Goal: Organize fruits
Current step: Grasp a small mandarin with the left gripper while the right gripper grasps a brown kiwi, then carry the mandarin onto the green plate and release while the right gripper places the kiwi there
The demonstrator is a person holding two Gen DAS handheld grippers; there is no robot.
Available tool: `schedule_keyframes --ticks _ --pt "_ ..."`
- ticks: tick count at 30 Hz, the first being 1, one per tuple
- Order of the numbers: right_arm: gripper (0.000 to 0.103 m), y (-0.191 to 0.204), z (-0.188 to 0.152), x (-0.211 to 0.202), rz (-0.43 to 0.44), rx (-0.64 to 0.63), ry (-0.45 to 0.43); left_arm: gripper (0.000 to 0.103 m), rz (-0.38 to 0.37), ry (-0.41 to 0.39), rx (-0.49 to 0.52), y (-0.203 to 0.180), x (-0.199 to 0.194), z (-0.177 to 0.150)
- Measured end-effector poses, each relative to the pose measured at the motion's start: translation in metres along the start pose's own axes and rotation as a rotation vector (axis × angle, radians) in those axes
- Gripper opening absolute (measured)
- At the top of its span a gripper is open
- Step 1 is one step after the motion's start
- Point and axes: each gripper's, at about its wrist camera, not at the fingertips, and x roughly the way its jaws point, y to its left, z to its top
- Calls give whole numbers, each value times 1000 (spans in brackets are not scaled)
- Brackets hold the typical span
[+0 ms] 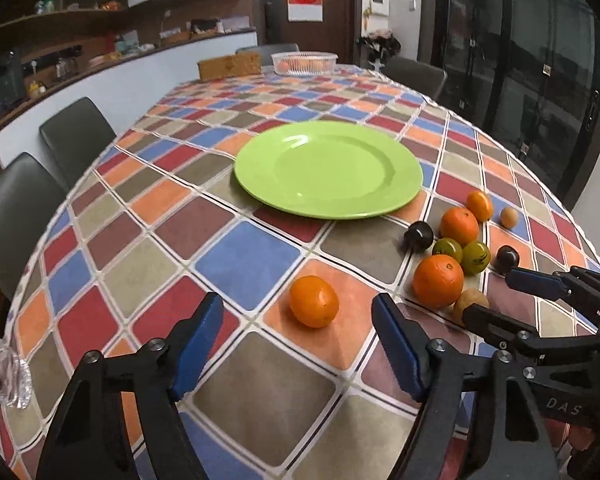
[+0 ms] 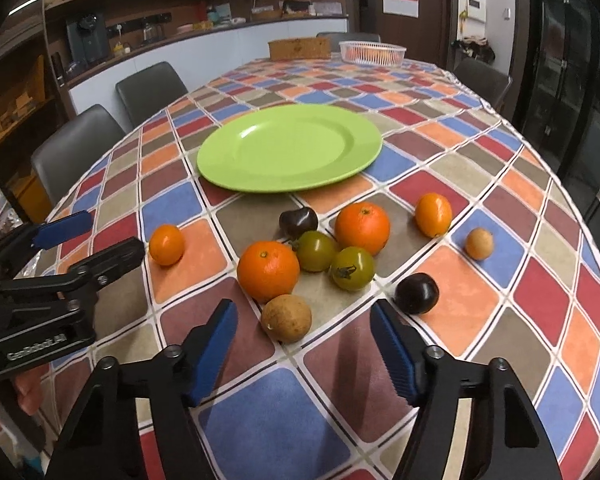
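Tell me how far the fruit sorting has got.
Nothing looks done yet: the green plate holds no fruit. Nothing is in hand either; the left gripper is open in front of a lone orange, and the right gripper is open in front of a brown round fruit. All the fruit remains on the tablecloth, including two green tomatoes and two dark plums.
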Motion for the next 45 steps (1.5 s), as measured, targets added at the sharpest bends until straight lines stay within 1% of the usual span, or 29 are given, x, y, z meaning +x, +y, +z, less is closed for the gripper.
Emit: schedule_keyframes --ticks 1,3,7,11,13,15,17,19,20,22,28,35,40,45 --pt "64 0 0 2 5 2 10 72 -4 8 3 -1 3 1" --pt "58 -1 1 5 21 7 27 70 -3 26 8 -2 10 2" --pt "53 -1 1 12 35 12 58 60 -9 71 19 -5 23 4" --pt "46 -5 1 18 53 29 85 58 -7 94 20 -7 31 5" --pt "44 -5 1 19 58 32 90 50 -5 110 22 -8 35 4" --pt "41 -5 1 20 68 35 94 46 -10 123 21 -9 39 4" --pt "37 -4 2 21 80 34 100 43 -15 131 18 -9 41 4" --pt "34 -3 2 21 86 29 100 37 -20 132 17 -10 42 4" --pt "31 -2 2 20 90 25 99 36 -21 131 15 -10 42 3" --pt "31 -2 2 19 89 19 97 31 -25 133 10 -10 43 5" --pt "31 -3 2 14 90 21 81 31 -33 130 2 -11 40 5" --pt "31 -4 7 -1 110 4 36 31 -45 95 0 -15 19 5" --pt "31 -4 15 -10 132 -15 -6 31 -47 55 7 -18 4 13" --pt "31 -7 33 -14 159 -31 -40 31 -49 28 17 -19 -4 27"
